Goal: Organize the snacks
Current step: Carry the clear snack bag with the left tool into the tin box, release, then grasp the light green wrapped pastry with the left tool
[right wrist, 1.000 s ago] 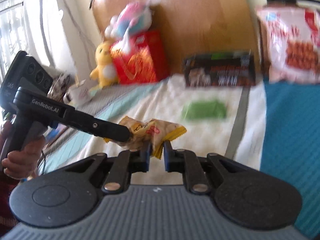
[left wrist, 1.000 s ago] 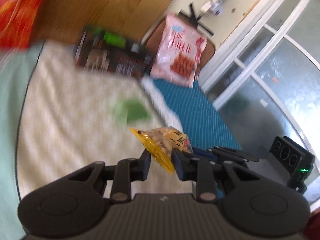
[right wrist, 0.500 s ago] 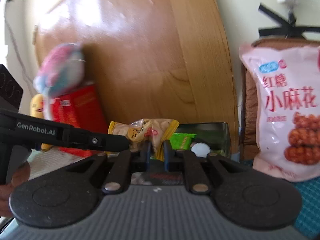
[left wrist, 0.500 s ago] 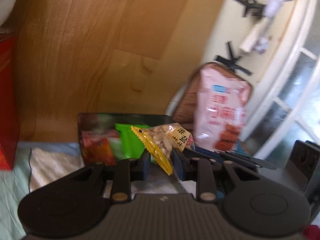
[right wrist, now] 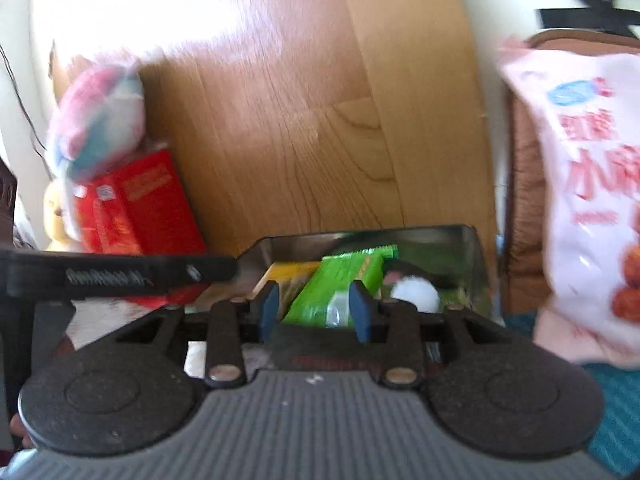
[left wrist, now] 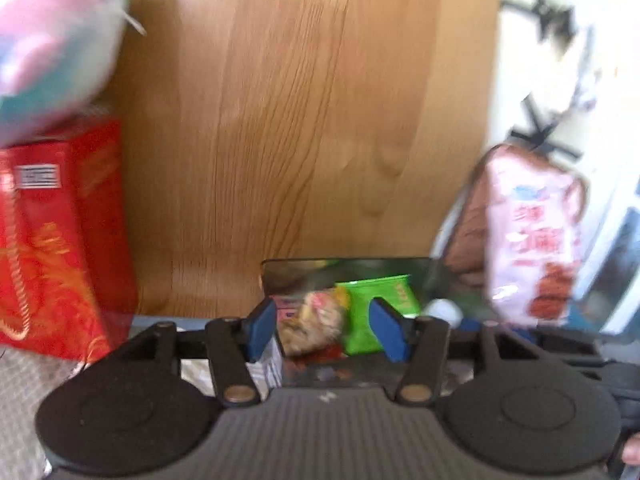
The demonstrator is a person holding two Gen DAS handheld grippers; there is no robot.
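Note:
A dark open box [left wrist: 348, 268] [right wrist: 472, 248] stands against the wooden board and holds snacks. The yellow nut packet [left wrist: 312, 322] lies in it, blurred, beside a green packet [left wrist: 376, 300] [right wrist: 340, 280] and a white round thing [right wrist: 414, 298]. Only the yellow packet's edge [right wrist: 288, 270] shows in the right wrist view. My left gripper [left wrist: 326, 330] is open just in front of the box, its jaws apart around nothing. My right gripper [right wrist: 318, 312] is open at the box's front edge, empty. The left gripper's finger [right wrist: 120, 272] crosses the right wrist view.
A large pink snack bag [left wrist: 532, 240] [right wrist: 580, 200] leans on a brown chair to the right. A red gift box [left wrist: 60, 232] [right wrist: 132, 204] with a plush toy [right wrist: 100, 120] on top stands left. A wooden board [left wrist: 300, 120] rises behind.
Both grippers have opened and let go of the yellow nut packet, which has dropped into the box. Both views have moved closer to the box.

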